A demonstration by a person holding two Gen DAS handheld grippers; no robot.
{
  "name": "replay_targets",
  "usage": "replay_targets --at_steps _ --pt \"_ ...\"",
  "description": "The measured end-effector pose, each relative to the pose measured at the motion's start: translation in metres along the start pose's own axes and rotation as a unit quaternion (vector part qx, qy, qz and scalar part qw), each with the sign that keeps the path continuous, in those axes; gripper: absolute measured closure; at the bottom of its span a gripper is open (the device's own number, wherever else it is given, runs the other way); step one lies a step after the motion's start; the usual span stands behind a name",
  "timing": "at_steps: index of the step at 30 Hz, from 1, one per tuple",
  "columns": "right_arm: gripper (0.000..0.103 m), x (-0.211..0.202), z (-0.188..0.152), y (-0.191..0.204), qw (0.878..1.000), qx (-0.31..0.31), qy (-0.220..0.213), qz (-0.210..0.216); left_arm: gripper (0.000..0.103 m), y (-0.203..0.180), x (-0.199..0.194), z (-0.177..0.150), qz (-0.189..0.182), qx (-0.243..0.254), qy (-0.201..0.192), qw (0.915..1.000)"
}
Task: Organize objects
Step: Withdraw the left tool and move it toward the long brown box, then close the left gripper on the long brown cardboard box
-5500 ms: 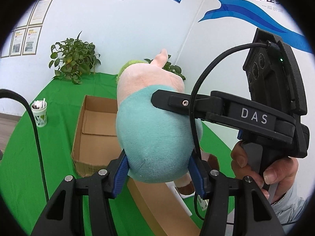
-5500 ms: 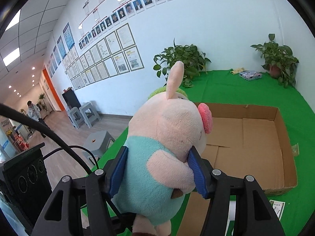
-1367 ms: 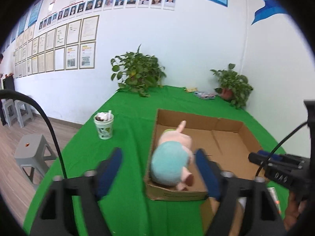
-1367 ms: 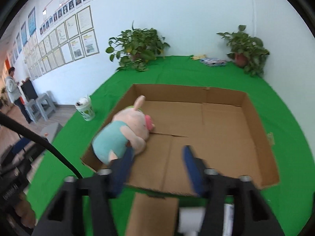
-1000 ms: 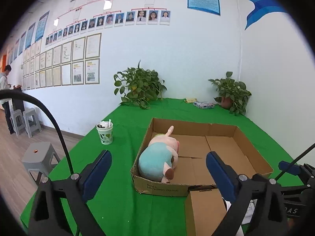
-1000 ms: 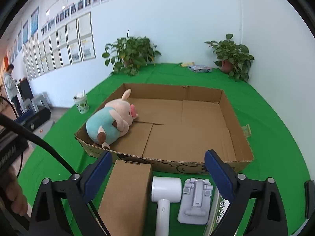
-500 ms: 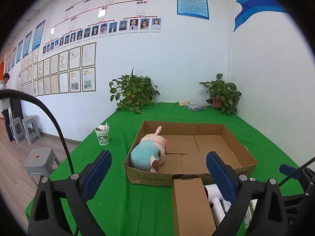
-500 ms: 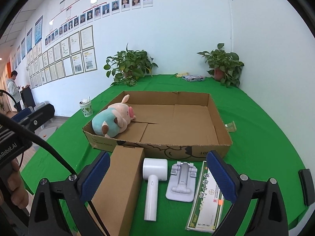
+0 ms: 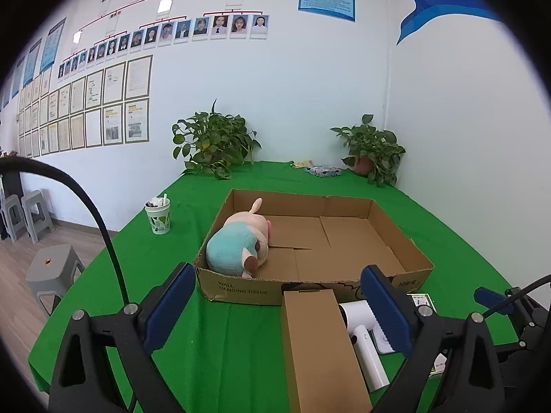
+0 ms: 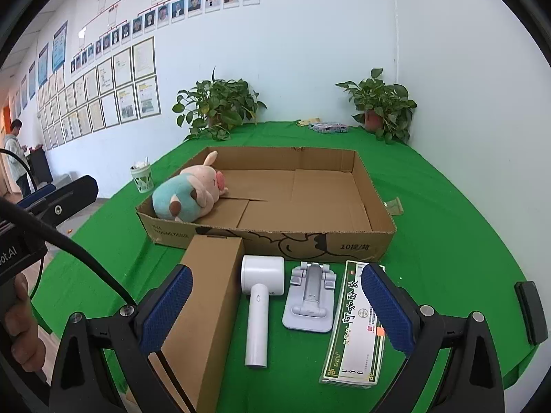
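A plush pig with a teal body lies in the left end of the open cardboard box. In front of the box lie a long brown carton, a white handheld device, a grey stand and a flat green-and-white packet. My left gripper is open and empty, held back above the table's front. My right gripper is open and empty above the items in front of the box.
A paper cup stands left of the box. Two potted plants and a small patterned box sit at the back of the green table. A black object lies at the right edge. Stools stand on the floor left.
Both grippers let go of the plush pig, which now lies in the box. Both have pulled back toward the table's front and stand open; the items in front came into view.
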State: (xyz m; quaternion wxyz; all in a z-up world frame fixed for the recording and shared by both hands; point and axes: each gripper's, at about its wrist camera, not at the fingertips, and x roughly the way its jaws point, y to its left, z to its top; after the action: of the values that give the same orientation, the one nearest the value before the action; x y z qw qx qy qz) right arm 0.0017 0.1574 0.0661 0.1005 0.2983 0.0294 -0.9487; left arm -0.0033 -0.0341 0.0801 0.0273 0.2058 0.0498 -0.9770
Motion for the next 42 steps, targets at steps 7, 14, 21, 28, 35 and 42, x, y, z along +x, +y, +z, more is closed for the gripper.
replay_targets --at_steps 7,14,21,28,35,42 --pt "0.004 0.012 -0.011 0.005 0.999 -0.009 0.026 0.018 0.007 0.012 0.014 -0.009 -0.022 -0.014 0.034 0.9991" --pt "0.004 0.012 -0.042 0.054 0.976 -0.038 0.108 0.185 0.007 0.051 0.023 -0.018 -0.048 -0.048 0.081 0.9944" --pt "0.004 0.044 -0.090 0.087 0.977 -0.085 0.153 0.122 0.007 0.050 0.066 -0.058 -0.130 -0.069 0.201 0.9685" --pt "0.004 0.054 -0.098 0.088 0.974 -0.083 0.165 0.129 0.023 0.030 0.108 -0.097 -0.201 -0.105 0.294 0.9286" --pt "0.007 0.056 -0.103 0.097 0.972 -0.102 0.169 0.127 0.032 0.010 0.109 -0.112 -0.238 -0.082 0.332 0.9090" --pt "0.009 0.047 -0.108 0.086 0.969 -0.102 0.172 0.145 0.034 -0.008 0.085 -0.122 -0.253 -0.071 0.352 0.8982"
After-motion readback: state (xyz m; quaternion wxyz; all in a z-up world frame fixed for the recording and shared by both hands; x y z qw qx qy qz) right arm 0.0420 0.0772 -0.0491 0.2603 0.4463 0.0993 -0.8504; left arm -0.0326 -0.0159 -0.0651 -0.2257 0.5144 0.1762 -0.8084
